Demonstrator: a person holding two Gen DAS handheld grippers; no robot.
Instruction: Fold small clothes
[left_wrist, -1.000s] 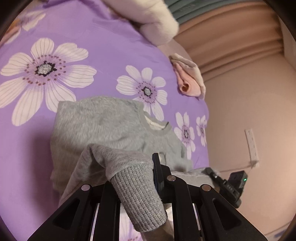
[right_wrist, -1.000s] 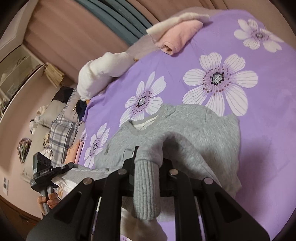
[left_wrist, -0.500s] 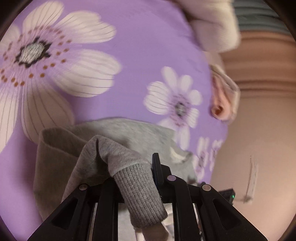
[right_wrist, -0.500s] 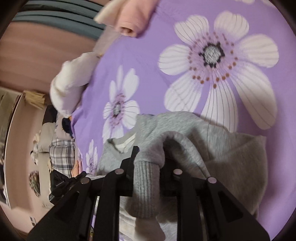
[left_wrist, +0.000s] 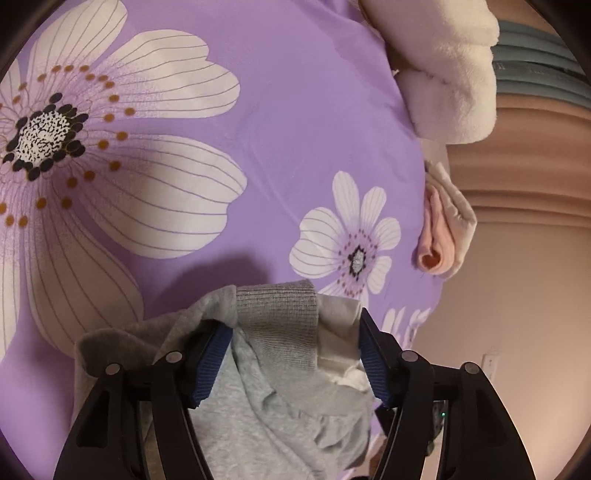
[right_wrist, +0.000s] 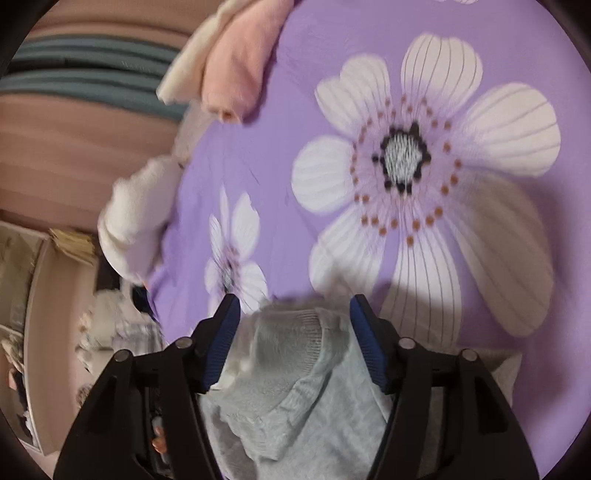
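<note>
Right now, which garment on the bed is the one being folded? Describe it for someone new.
On the purple flowered bedspread, look at the near edge, between the open left gripper. The grey sweatshirt lies there, ribbed cuff on top; the pink garment and white fleece lie farther off.

A purple flowered bedsheet (left_wrist: 295, 110) carries a grey sweater (left_wrist: 266, 413) and pink garment (left_wrist: 436, 240).

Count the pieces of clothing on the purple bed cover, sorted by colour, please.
Grey: 1, the sweater
Pink: 1, the folded garment
Cream: 1, the garment folded around the pink one
White fluffy: 1, the bundle
Total: 4
</note>
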